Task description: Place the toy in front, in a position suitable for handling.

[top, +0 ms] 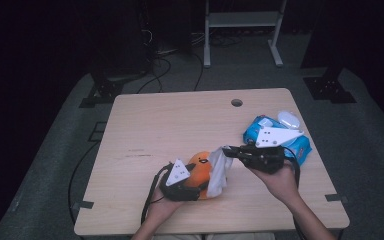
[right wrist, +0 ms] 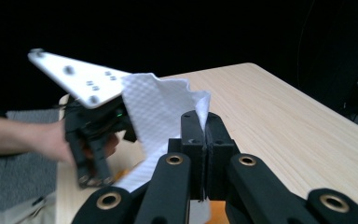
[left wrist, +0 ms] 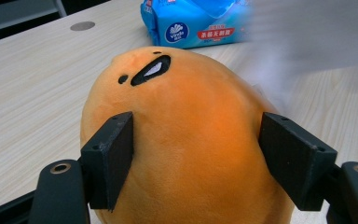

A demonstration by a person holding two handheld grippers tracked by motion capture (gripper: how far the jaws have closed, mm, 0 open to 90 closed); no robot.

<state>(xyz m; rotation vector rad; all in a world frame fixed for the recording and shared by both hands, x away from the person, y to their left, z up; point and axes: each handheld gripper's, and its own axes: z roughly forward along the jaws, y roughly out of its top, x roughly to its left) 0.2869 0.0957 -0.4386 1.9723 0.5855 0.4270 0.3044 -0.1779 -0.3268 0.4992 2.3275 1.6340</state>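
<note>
An orange plush toy (top: 201,165) with a small black face lies near the front of the wooden table (top: 170,120). My left gripper (top: 196,182) is shut on it. In the left gripper view the two pads (left wrist: 112,154) press into the sides of the plush toy (left wrist: 191,130). My right gripper (top: 228,150) hovers just right of the plush, shut on a white tissue (top: 219,172) that hangs down beside it. In the right gripper view the jaws stand together at my right gripper (right wrist: 201,123), pinching the embossed tissue (right wrist: 161,107). Behind it are the left gripper's white plate (right wrist: 74,77) and the hand that holds it.
A blue pack of tissues (top: 280,137) with an open white lid lies at the table's right edge, behind my right hand, and the blue pack (left wrist: 196,23) also appears beyond the plush. A round cable hole (top: 236,102) sits near the far edge. Cables and stand legs lie on the floor beyond.
</note>
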